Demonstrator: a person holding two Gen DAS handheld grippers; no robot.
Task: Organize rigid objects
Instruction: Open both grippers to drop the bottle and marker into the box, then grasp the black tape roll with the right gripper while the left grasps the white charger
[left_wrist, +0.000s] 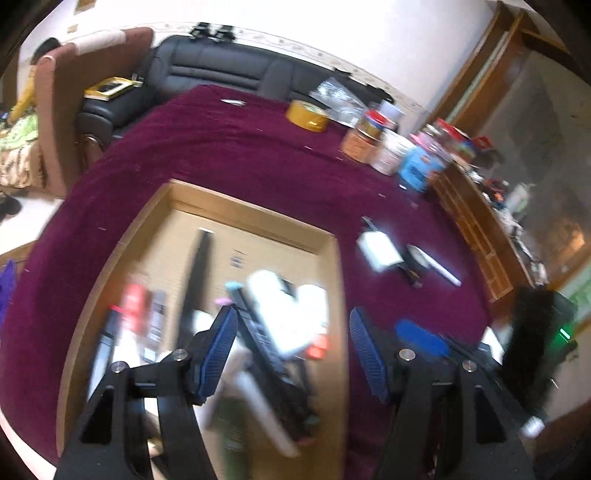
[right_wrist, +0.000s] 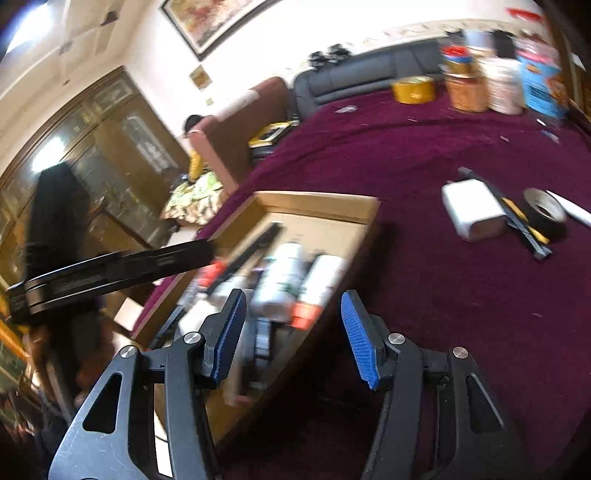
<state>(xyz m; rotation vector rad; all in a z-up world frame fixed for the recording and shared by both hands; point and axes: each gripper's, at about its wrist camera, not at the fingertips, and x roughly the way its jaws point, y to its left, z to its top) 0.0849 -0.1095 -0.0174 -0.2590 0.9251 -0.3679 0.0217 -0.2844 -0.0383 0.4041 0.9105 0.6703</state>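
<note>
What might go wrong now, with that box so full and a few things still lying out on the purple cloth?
The cardboard box is crowded, so another piece may land on top and slide. The white block, black tape roll and a black bar touch or overlap, so grabbing one could drag the others. Both tools, left and right, are open and empty near the same box and could bump.

text: none legible | cardboard box (left_wrist: 255, 218): dark printed mark on its inner floor, blurred beyond reading | containers beyond the cardboard box, at the far table edge: blue carton (right_wrist: 541, 90) and tins (right_wrist: 466, 90) carry coloured labels; lettering too smeared to make out
</note>
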